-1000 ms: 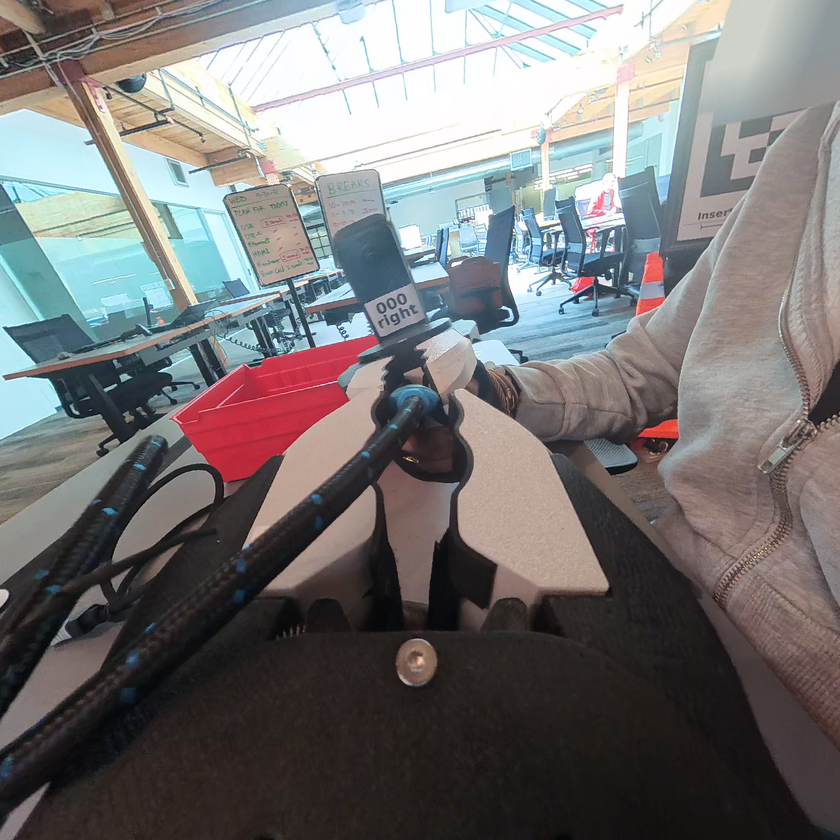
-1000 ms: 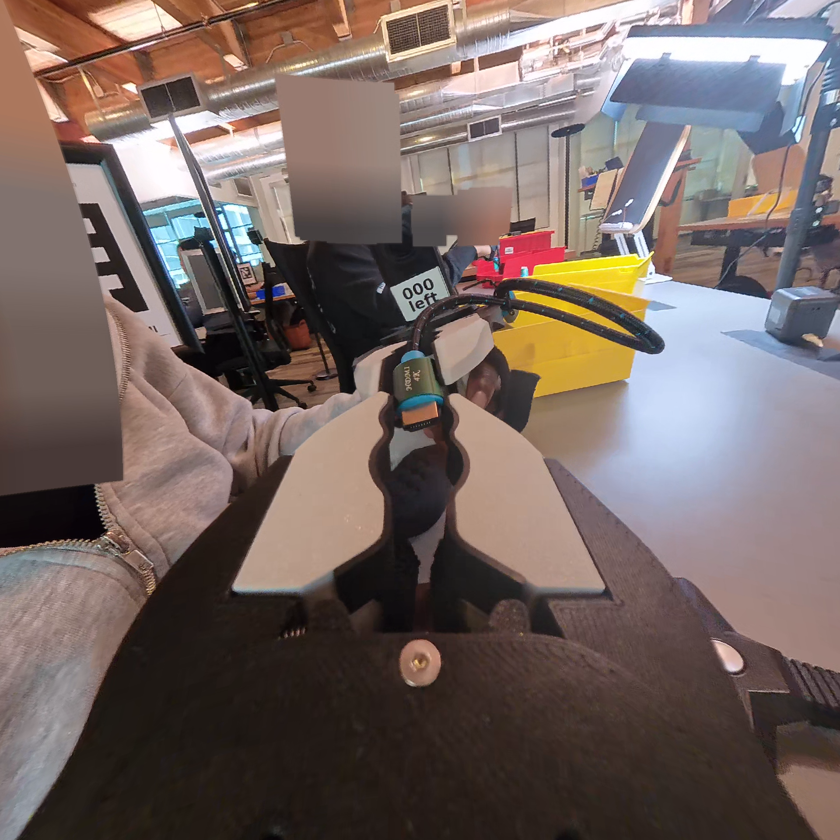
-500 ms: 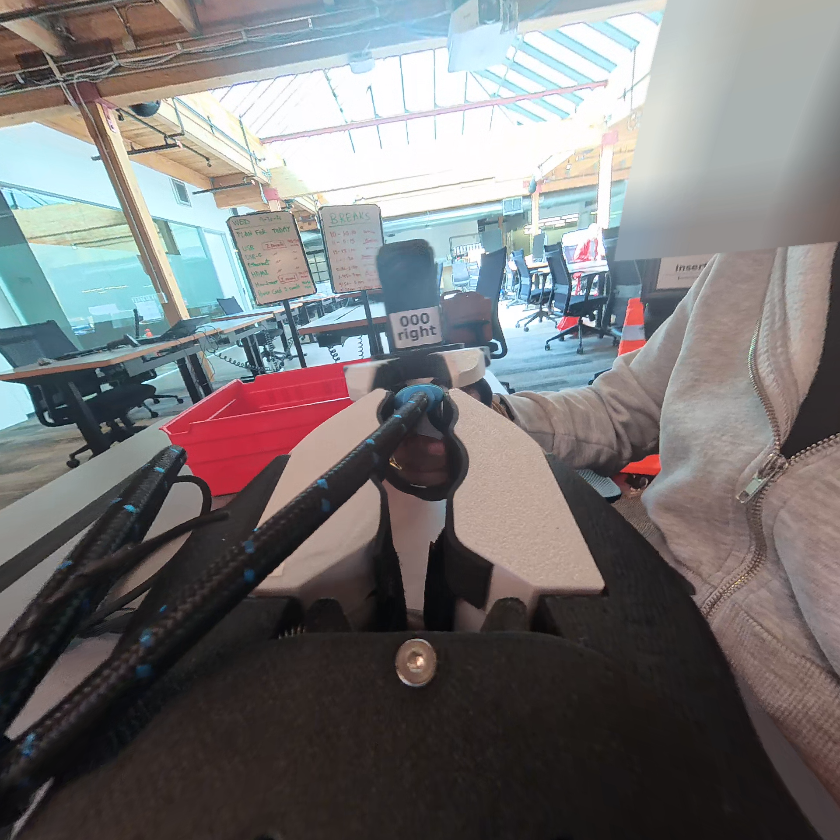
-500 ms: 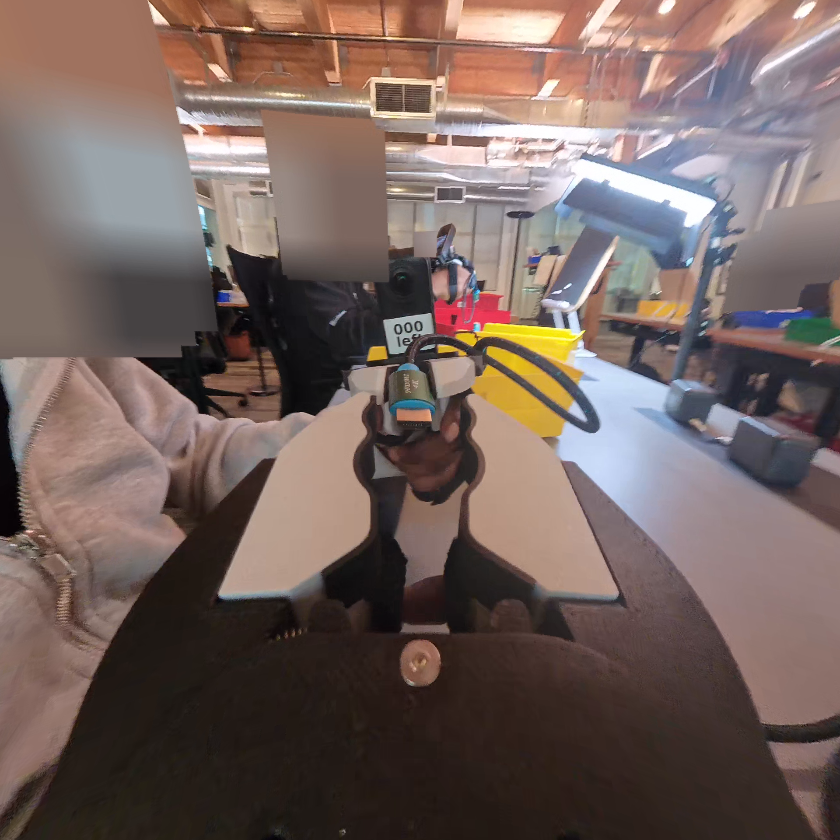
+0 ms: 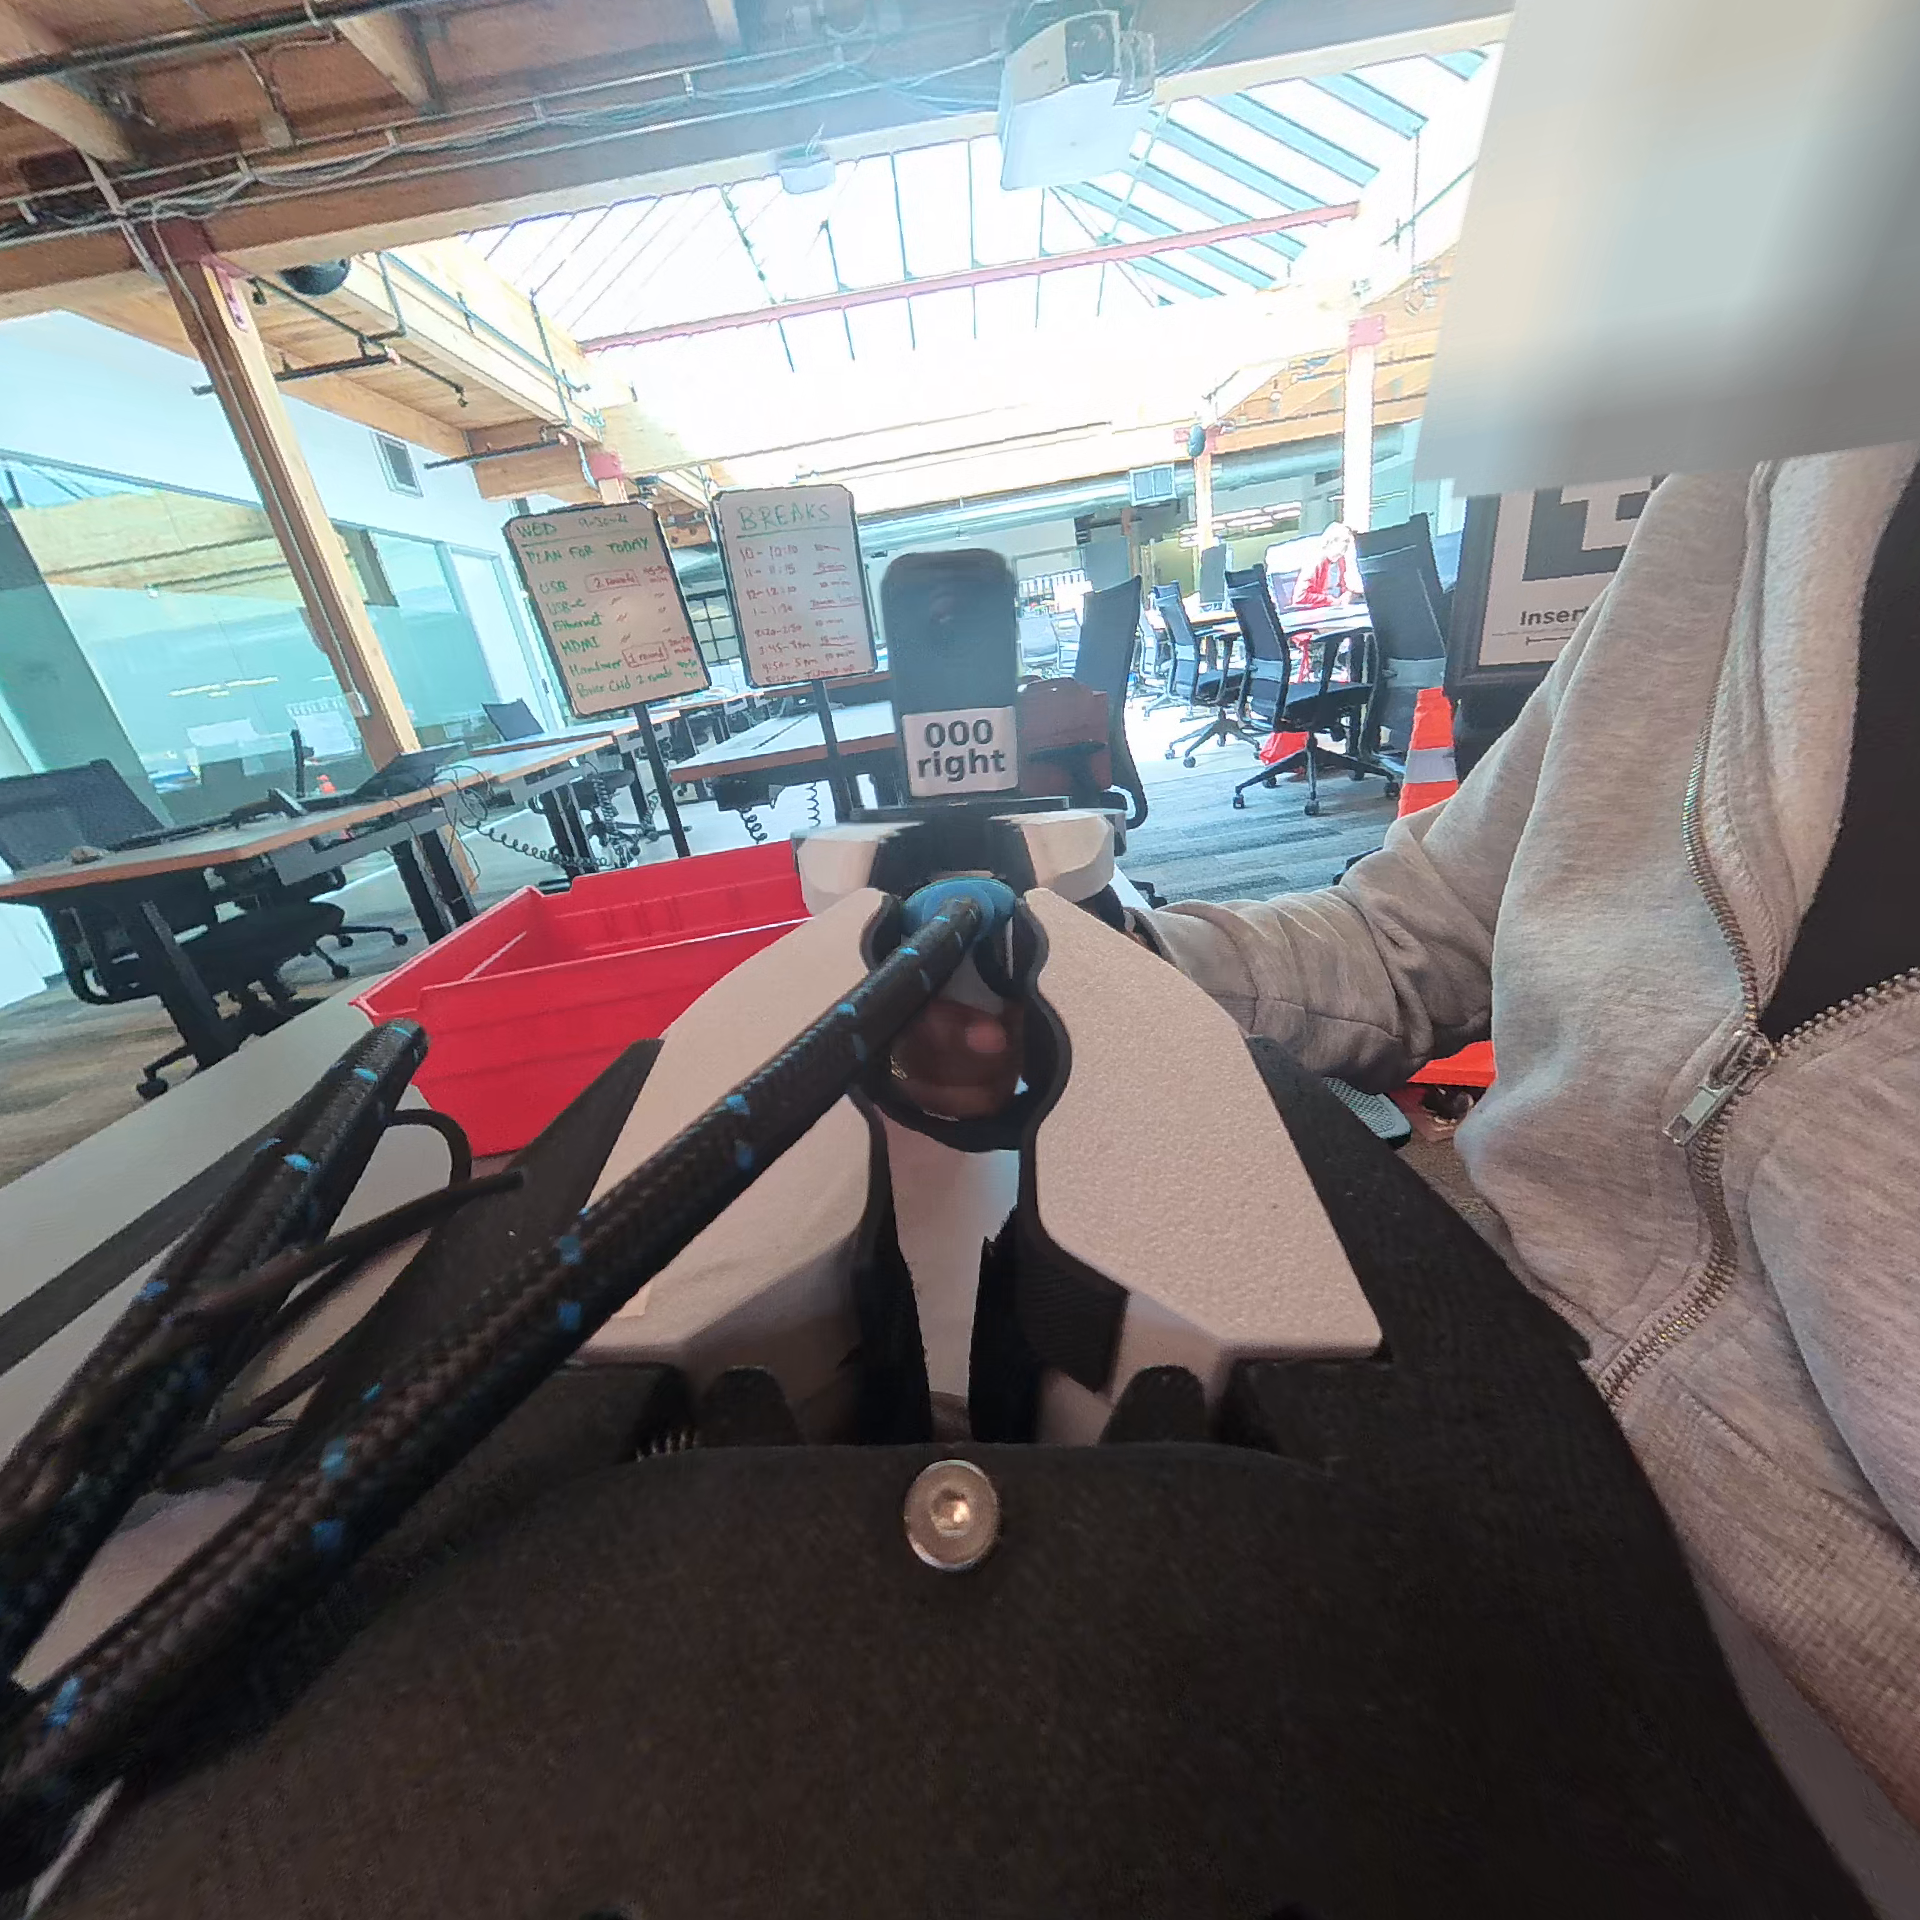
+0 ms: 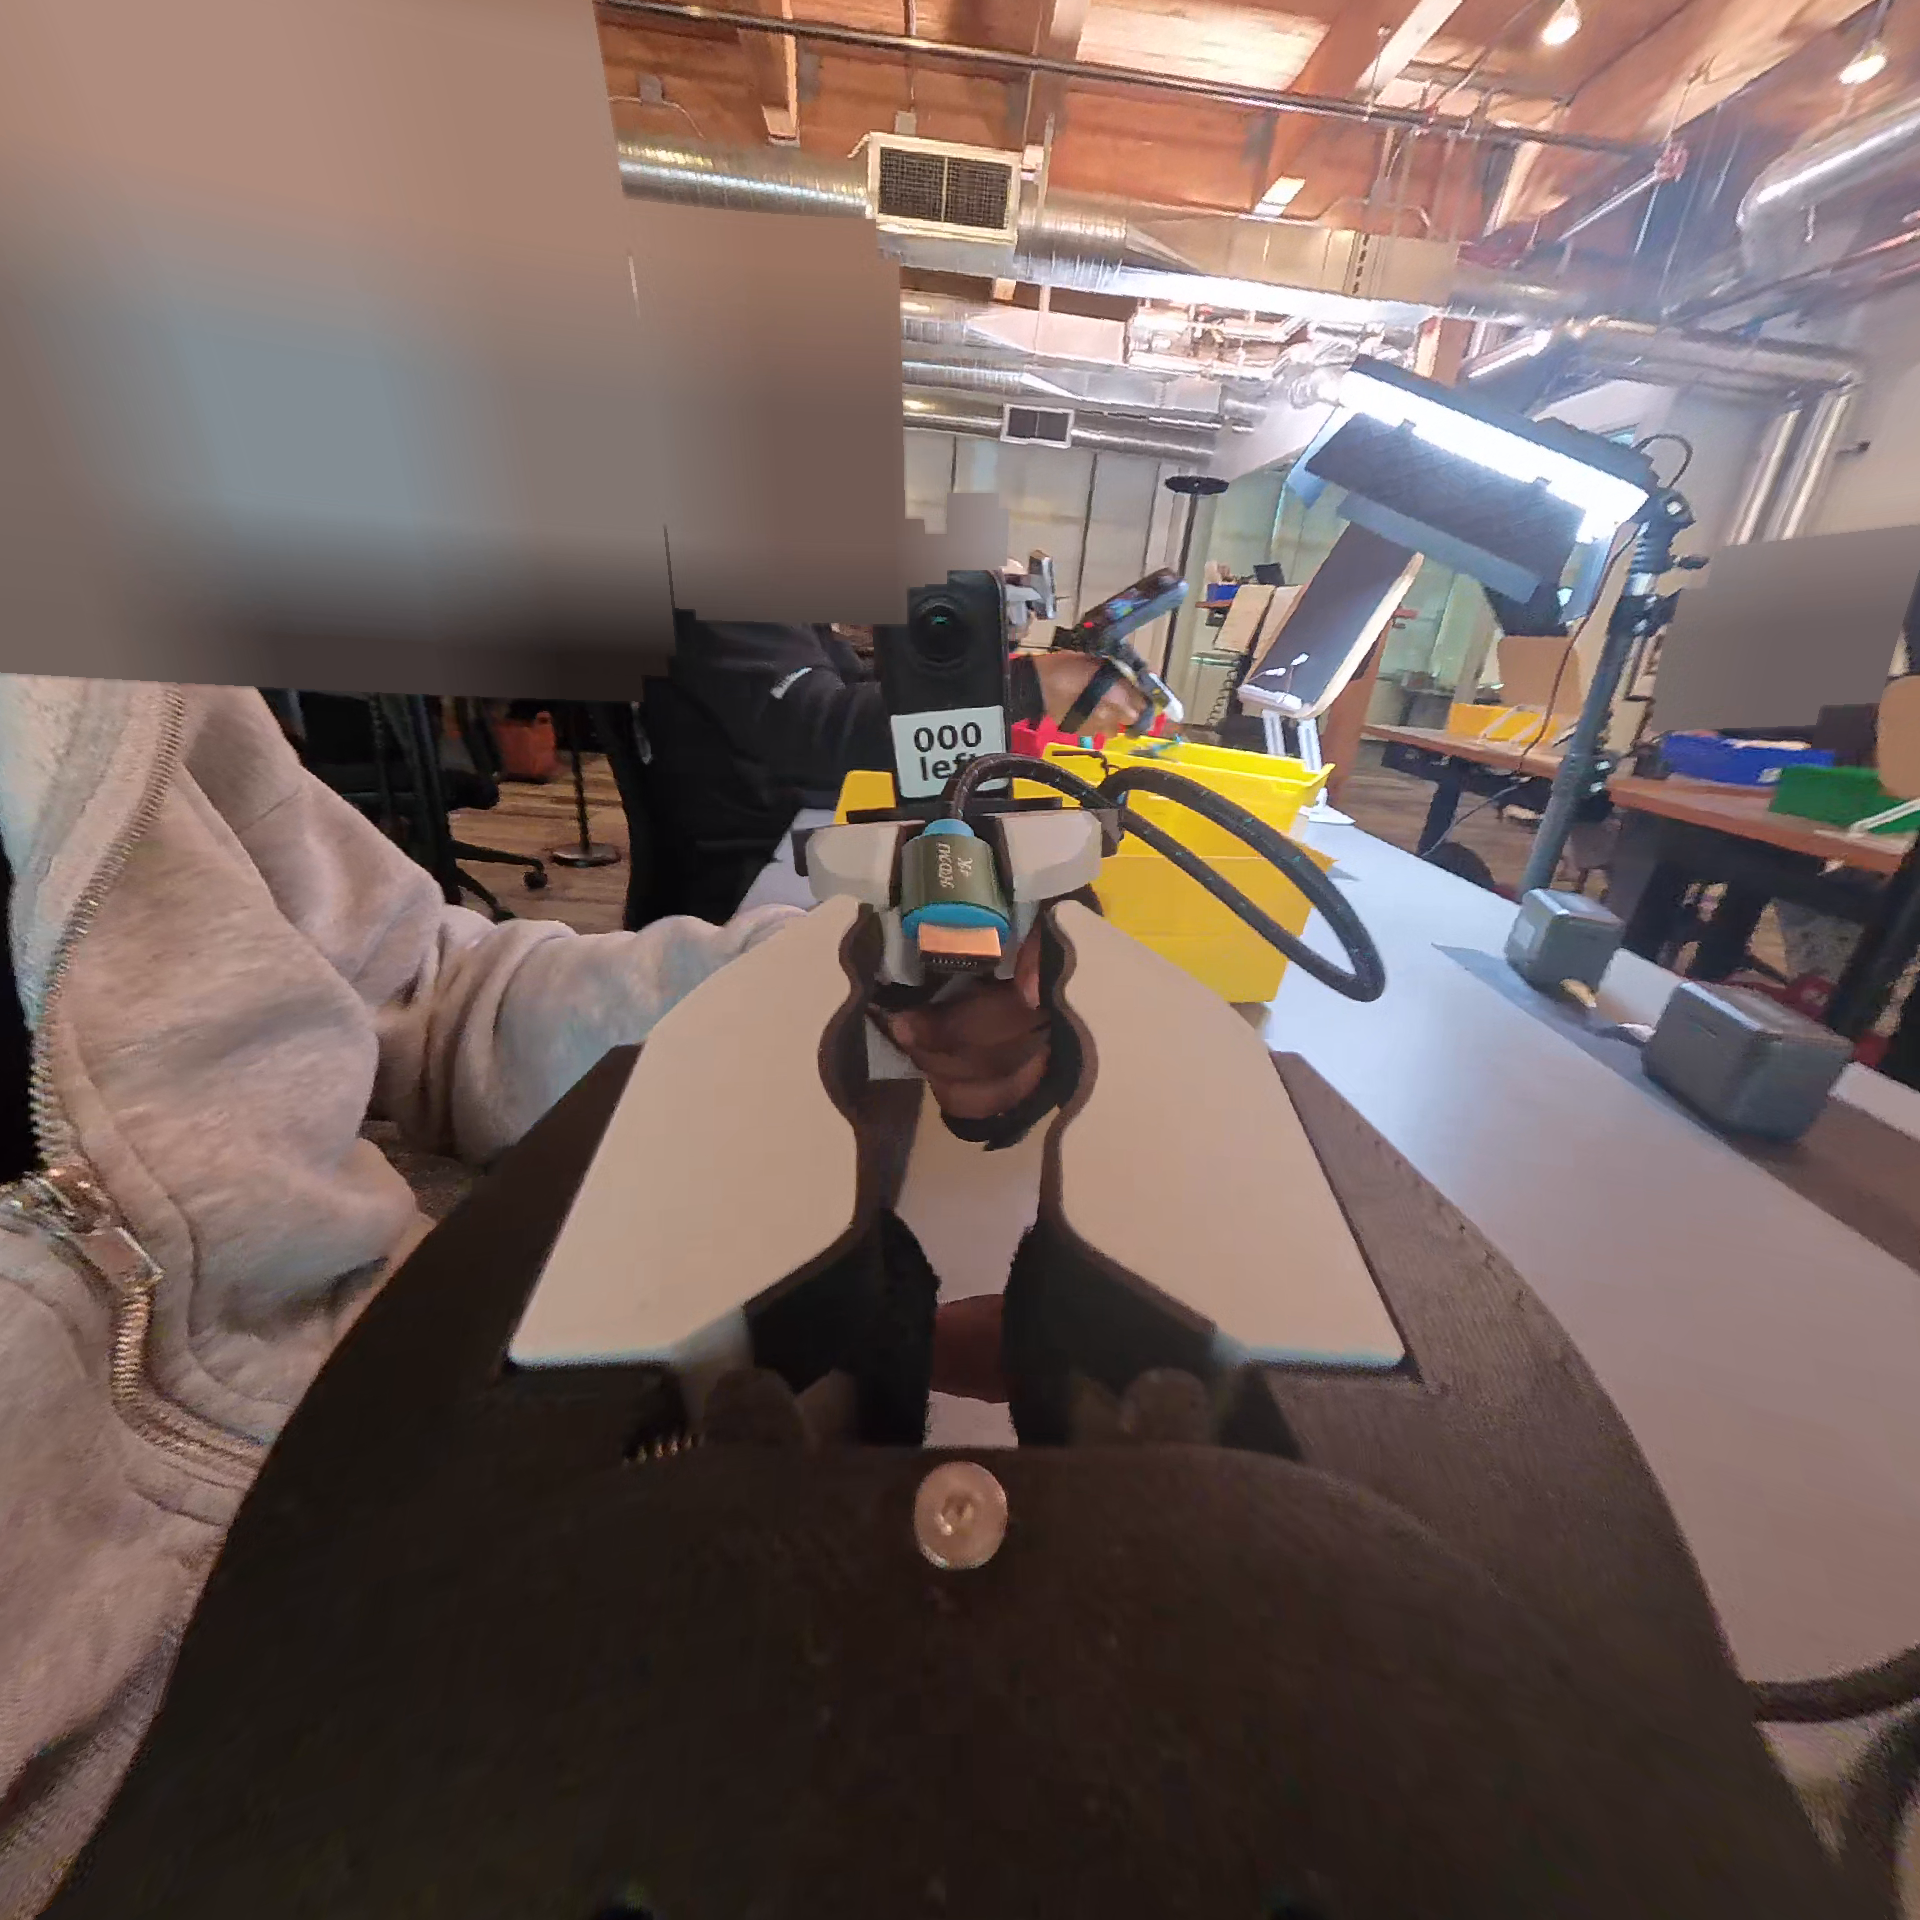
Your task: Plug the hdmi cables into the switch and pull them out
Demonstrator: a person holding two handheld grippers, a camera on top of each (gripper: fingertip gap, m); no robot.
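Observation:
An HDMI plug [image 6: 951, 883] with a green body, blue collars and a gold connector is held in my left gripper [image 5: 954, 920], which is shut on it. The connector points at my right gripper [image 6: 956, 930]. Its braided black cable [image 5: 665, 1174] runs back over my left finger and loops to the side in the right wrist view [image 6: 1320, 914]. The two grippers face each other tip to tip above the table. My right gripper's jaws stand narrowly apart around the connector end, with small gaps on each side. No switch is in view.
A red bin [image 5: 582, 966] stands on the table behind the right gripper. A yellow bin [image 6: 1195, 862] and two grey boxes [image 6: 1745, 1060] stand on the grey table [image 6: 1558, 1247]. The person's grey sleeve [image 6: 260, 987] is close by. A light panel on a stand [image 6: 1475, 488] is at the far right.
Both grippers have levelled and lined up nose to nose. The plug has turned from tilted to straight at the right gripper. The right jaws widened, then narrowed a little.

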